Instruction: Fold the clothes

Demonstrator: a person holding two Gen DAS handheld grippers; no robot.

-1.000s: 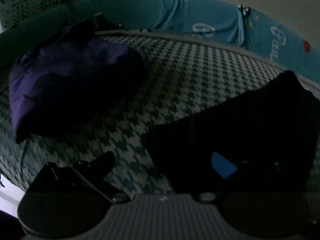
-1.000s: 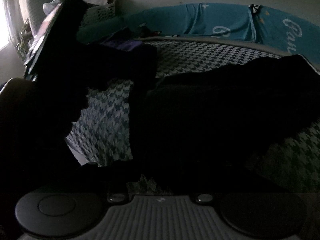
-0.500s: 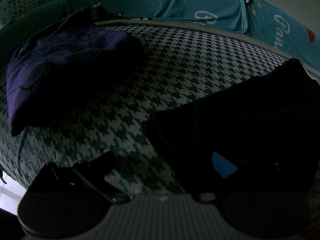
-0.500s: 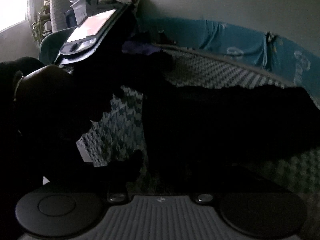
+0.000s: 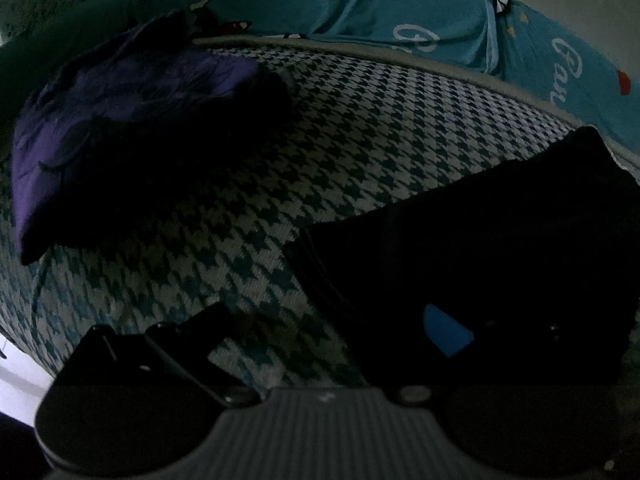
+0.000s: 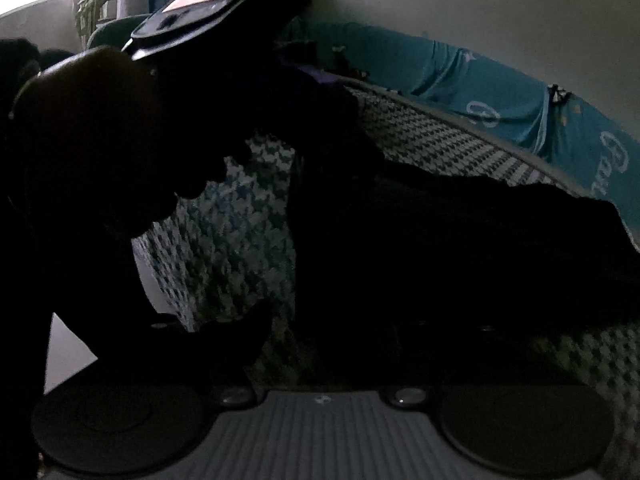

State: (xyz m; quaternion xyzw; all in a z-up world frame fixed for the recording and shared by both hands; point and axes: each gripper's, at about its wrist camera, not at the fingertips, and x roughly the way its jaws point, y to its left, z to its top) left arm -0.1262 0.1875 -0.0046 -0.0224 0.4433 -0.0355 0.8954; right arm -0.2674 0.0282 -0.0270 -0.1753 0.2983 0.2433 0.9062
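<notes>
Beside the left claw (image 5: 320, 320) — released — purple cloth (image 5: 132, 120); right view hides it.

Left gripper (image 5: 324, 320) angled down, jaws spread wide — right gripper (image 6: 328, 332) jaws just been opening.

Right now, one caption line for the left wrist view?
Black garment beside a purple cushion on the houndstooth bedcover.
</notes>
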